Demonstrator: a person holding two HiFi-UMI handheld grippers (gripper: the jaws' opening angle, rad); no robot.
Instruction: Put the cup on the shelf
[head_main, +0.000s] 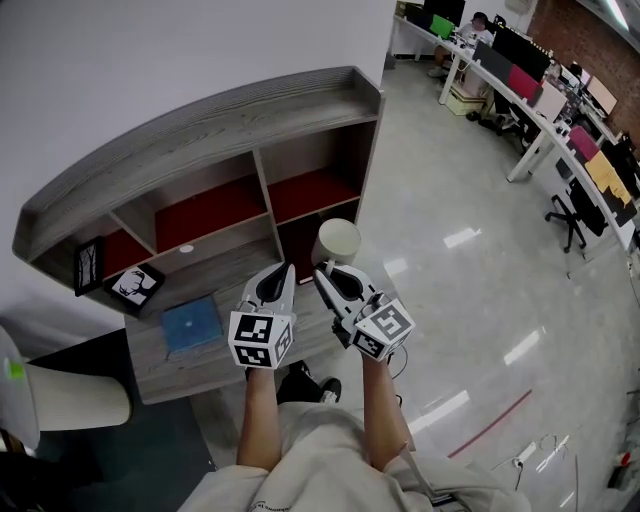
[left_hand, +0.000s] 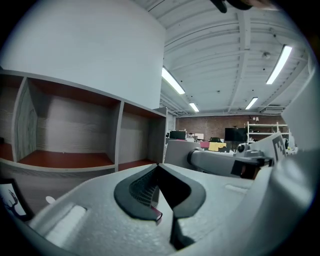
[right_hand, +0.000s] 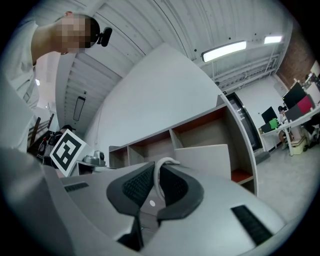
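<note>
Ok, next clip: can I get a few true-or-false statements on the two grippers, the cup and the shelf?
1. The right gripper is shut on the cup, gripping its handle. True.
2. The cup stands inside one of the red compartments of the shelf. False: it hangs from the right gripper in front of the shelf, not set down.
3. The left gripper holds a blue book. False: its fingers are together on nothing, and the blue book lies flat on the shelf's lower ledge.
4. Framed pictures stand near the left end of the shelf. True.
</note>
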